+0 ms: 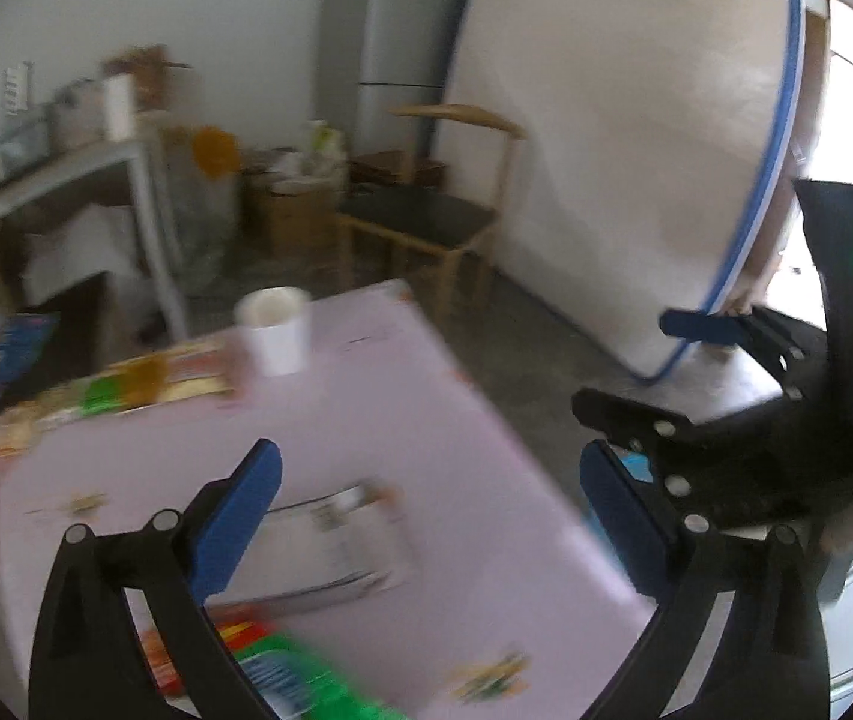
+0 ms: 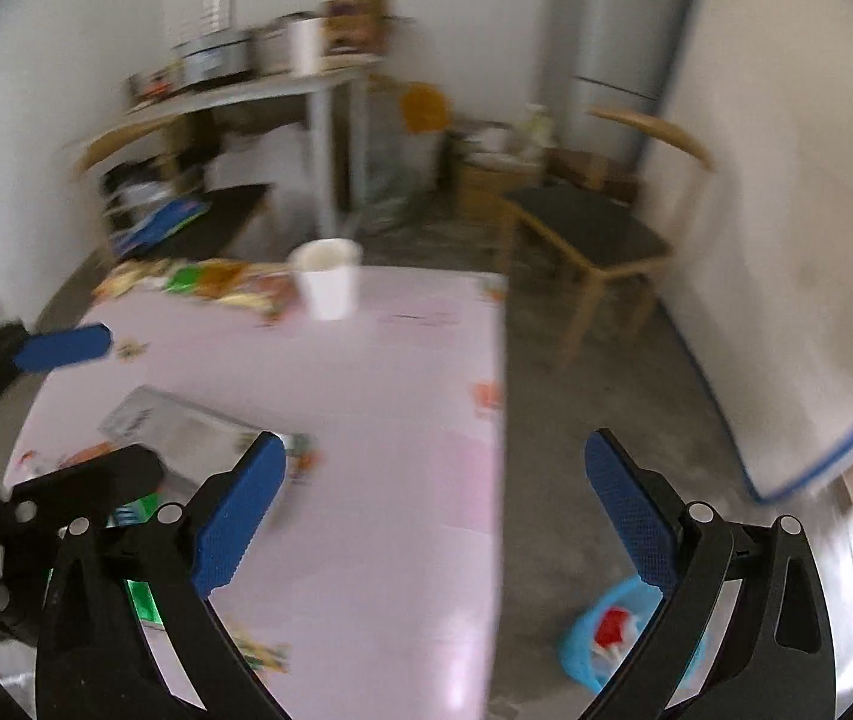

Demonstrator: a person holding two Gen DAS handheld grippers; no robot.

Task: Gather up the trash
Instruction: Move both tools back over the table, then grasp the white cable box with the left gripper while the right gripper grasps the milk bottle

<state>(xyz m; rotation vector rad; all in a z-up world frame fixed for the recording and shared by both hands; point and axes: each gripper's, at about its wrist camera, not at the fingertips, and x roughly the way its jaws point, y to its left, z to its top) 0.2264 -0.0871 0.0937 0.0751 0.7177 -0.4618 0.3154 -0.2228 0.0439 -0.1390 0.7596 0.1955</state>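
Observation:
Both views are blurred. My left gripper (image 1: 433, 510) hangs open over the pink table (image 1: 426, 396) with nothing between its blue pads. Below it lie a silver wrapper (image 1: 336, 546), a green packet (image 1: 306, 681) and a red packet (image 1: 177, 657). A white paper cup (image 1: 276, 330) stands upright at the far end beside colourful snack wrappers (image 1: 126, 390). My right gripper (image 2: 435, 510) is open and empty above the table's right edge (image 2: 501, 420). On the floor to its right sits a blue bag (image 2: 606, 636) holding red and white trash. The right wrist view also shows the cup (image 2: 328, 285) and silver wrapper (image 2: 168, 429).
A wooden chair (image 2: 588, 228) with a dark seat stands beyond the table. A white mattress (image 1: 624, 138) with blue trim leans against the wall at right, a grey fridge (image 1: 390, 36) behind it. A grey shelf table (image 2: 282, 90) with clutter and a cardboard box (image 1: 294, 210) stand at the back.

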